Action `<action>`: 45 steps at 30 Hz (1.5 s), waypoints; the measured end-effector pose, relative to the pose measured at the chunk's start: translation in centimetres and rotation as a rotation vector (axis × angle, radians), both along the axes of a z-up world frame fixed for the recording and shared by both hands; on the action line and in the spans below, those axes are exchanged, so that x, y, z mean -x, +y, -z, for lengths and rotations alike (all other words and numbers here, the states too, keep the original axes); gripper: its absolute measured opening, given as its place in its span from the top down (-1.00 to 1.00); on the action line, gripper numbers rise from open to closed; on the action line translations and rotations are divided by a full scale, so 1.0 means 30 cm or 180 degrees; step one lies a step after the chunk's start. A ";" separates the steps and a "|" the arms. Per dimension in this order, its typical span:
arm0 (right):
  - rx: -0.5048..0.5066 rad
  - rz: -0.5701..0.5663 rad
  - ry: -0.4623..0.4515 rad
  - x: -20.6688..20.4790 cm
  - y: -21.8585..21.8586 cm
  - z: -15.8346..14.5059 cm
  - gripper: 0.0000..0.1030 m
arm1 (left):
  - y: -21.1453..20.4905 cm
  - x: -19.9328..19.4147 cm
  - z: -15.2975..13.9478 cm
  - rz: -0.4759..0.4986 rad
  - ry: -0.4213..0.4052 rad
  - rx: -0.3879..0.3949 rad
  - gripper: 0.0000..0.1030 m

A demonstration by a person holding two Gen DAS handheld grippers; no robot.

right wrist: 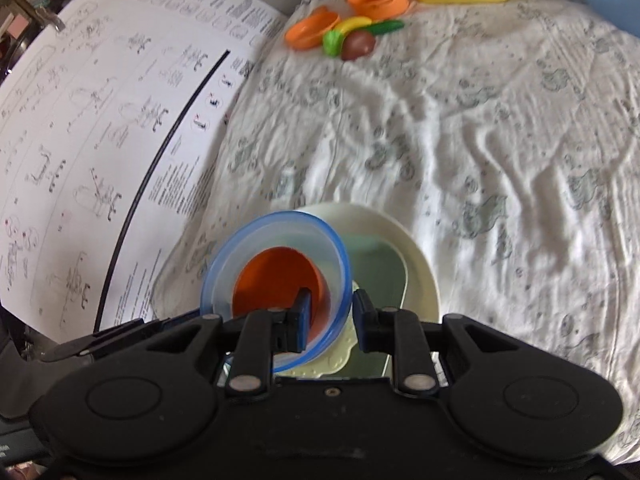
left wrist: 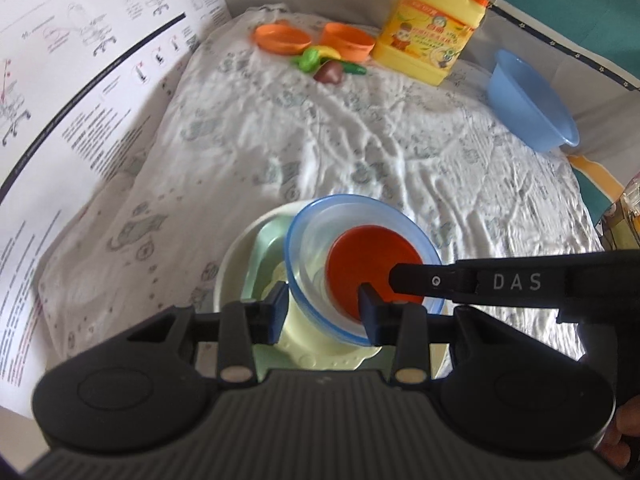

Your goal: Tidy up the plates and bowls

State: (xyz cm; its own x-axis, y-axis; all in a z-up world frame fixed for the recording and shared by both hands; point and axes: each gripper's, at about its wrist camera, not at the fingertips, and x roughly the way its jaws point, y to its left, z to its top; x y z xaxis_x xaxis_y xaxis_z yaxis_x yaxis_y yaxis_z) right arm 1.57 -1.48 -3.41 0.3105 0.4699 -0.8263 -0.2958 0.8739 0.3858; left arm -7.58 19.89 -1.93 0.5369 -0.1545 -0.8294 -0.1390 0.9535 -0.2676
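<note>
A clear blue-rimmed bowl (left wrist: 308, 248) with an orange bowl (left wrist: 372, 264) nested inside sits tilted on a stack of a pale green dish (left wrist: 264, 248) and a cream plate (left wrist: 236, 264). My left gripper (left wrist: 323, 308) straddles the blue bowl's near-left rim, jaws apart on either side of it. My right gripper (right wrist: 331, 316) is closed on the right rims of the blue bowl (right wrist: 224, 264) and the orange bowl (right wrist: 272, 280), above the cream plate (right wrist: 416, 256). The right gripper's finger also shows in the left wrist view (left wrist: 440, 276).
An orange plate (left wrist: 282, 38), an orange bowl (left wrist: 348, 40) and toy fruit (left wrist: 320, 62) lie at the far end of the cloth. A yellow detergent jug (left wrist: 428, 24) and a blue basin (left wrist: 532, 100) stand at the far right. A printed sheet (left wrist: 80, 80) lies left.
</note>
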 end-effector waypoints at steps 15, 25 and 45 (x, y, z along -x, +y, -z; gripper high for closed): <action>0.0050 -0.0034 0.0108 -0.013 0.017 0.059 0.52 | 0.002 -0.002 0.052 0.0072 0.0027 -0.0049 0.12; 0.0036 -0.0067 0.0048 -0.013 0.007 0.048 0.52 | -0.005 0.001 0.040 0.0112 -0.0059 -0.0106 -0.11; -0.0233 0.0157 -0.0835 0.093 -0.222 -0.142 -1.00 | 0.000 0.130 -0.090 0.0005 -0.0668 -0.0385 -1.00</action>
State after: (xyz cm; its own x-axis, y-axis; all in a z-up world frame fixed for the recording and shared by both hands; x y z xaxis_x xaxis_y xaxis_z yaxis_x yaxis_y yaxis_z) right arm -1.23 -8.15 0.85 0.5334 0.5043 -0.6791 -0.3517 0.8623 0.3642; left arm -11.47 19.89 0.76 0.6993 -0.0619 -0.7121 -0.0908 0.9805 -0.1744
